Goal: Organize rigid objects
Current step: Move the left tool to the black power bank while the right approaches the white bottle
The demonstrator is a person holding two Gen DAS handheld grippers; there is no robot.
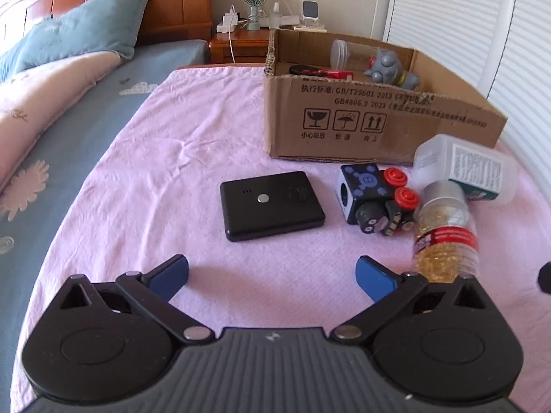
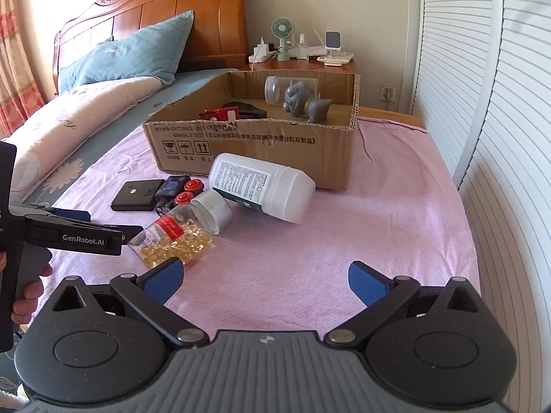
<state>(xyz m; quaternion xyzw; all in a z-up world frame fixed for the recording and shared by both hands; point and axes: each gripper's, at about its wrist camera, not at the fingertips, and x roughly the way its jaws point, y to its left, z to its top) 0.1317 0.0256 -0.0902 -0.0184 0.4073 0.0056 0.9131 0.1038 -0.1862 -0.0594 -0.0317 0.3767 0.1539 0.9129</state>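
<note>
A cardboard box (image 1: 378, 117) (image 2: 255, 148) stands on the pink cloth and holds a grey toy figure (image 2: 304, 101), a clear jar (image 2: 275, 89) and a red and black toy (image 2: 224, 113). In front of it lie a black flat device (image 1: 272, 204) (image 2: 137, 194), a dark toy with red wheels (image 1: 375, 199) (image 2: 179, 191), a clear bottle of yellow capsules (image 1: 444, 234) (image 2: 182, 230) and a white bottle (image 1: 465, 168) (image 2: 265, 189). My left gripper (image 1: 272, 277) is open and empty just short of the black device. My right gripper (image 2: 265, 278) is open and empty beside the capsule bottle.
The pink cloth (image 2: 344, 241) covers the foot of a bed with a blue pillow (image 2: 127, 55) and wooden headboard. A nightstand (image 2: 303, 58) with a small fan and chargers stands behind the box. White slatted doors (image 2: 499, 137) run along the right.
</note>
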